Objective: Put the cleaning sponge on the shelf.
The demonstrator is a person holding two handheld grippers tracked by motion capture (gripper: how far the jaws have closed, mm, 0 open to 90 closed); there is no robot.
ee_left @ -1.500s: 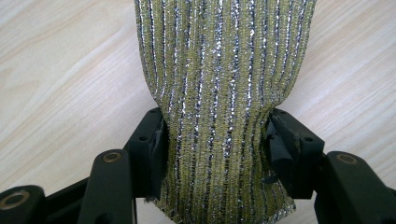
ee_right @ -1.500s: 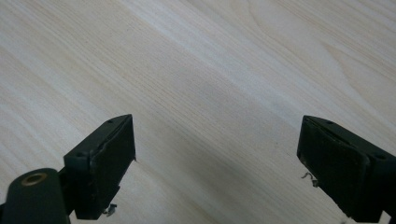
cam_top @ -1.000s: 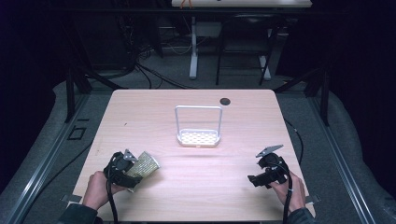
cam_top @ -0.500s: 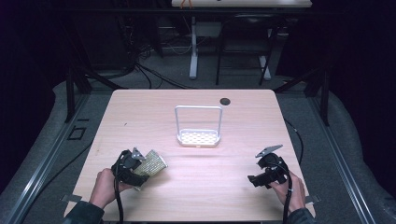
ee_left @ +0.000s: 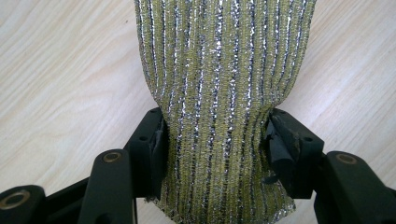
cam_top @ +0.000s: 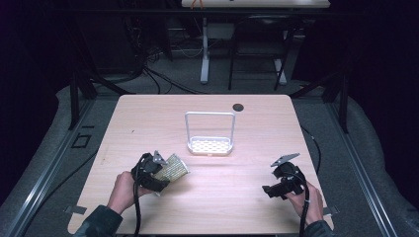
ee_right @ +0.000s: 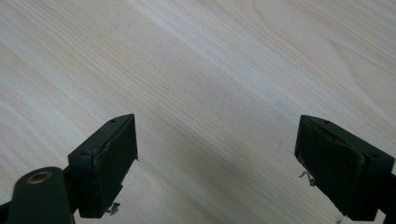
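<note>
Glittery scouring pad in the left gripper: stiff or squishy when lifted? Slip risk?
Probably squishy: the scouring pad pinches in where the left gripper squeezes it. Likely light, being a loose knitted mesh. Slip looks unlikely; the ribbed weave should catch.

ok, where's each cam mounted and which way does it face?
High view: above the person's side, facing forward and down on the table and rack; both forearms, both tongs.
Left gripper view: rides the left tongs, along jaws shut on the sponge.
Right gripper view: rides the right tongs, open jaws over bare wood.
Shared: sponge in high and left views; tabletop in all.
</note>
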